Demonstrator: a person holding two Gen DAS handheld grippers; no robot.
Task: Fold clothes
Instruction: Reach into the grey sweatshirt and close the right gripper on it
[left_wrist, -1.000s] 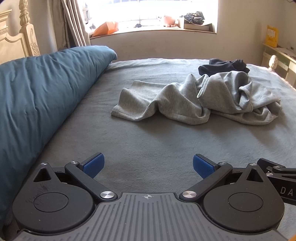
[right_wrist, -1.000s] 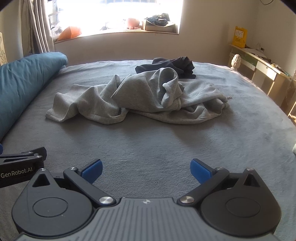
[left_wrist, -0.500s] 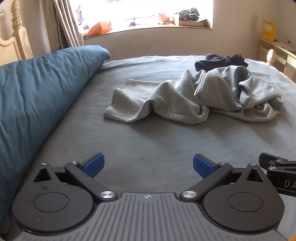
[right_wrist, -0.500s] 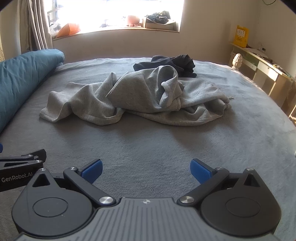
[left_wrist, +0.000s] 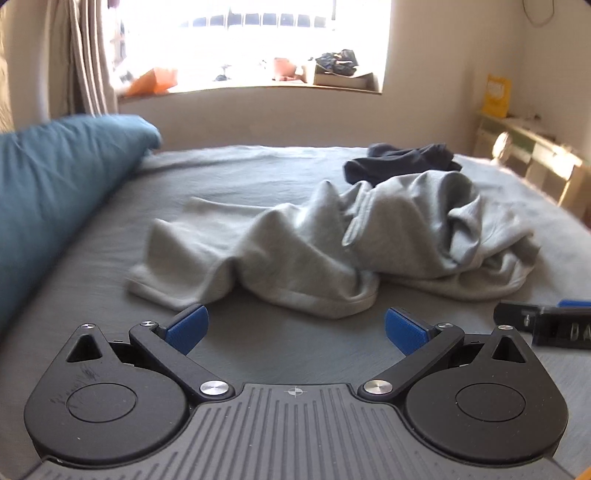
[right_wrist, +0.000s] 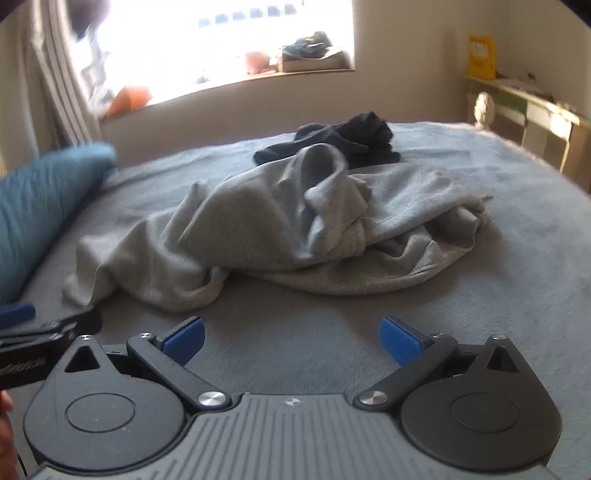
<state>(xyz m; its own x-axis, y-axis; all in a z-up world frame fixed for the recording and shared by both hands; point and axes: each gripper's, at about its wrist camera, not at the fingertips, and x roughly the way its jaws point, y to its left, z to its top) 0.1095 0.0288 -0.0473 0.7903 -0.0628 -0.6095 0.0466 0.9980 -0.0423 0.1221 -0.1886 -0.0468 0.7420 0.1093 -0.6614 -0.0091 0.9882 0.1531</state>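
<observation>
A crumpled light grey garment (left_wrist: 332, 243) (right_wrist: 280, 225) lies across the middle of the grey bed (left_wrist: 258, 354) (right_wrist: 517, 266). A dark navy garment (left_wrist: 402, 162) (right_wrist: 343, 142) is bunched just behind it. My left gripper (left_wrist: 295, 328) hangs open just short of the grey garment's near hem, nothing between its blue pads. My right gripper (right_wrist: 291, 338) is open too, a little in front of the garment's near fold. Each gripper shows at the edge of the other's view: the right one (left_wrist: 546, 326), the left one (right_wrist: 40, 339).
A large teal pillow (left_wrist: 55, 199) (right_wrist: 40, 206) lines the bed's left side. Behind the bed are a window sill (left_wrist: 251, 86) with clutter and a curtain (left_wrist: 88, 59). A low wooden desk (left_wrist: 535, 162) (right_wrist: 535, 110) stands at the right wall.
Both grippers have moved forward toward the grey garment, which now looms larger and closer. Both stay open. The clothes have not moved.
</observation>
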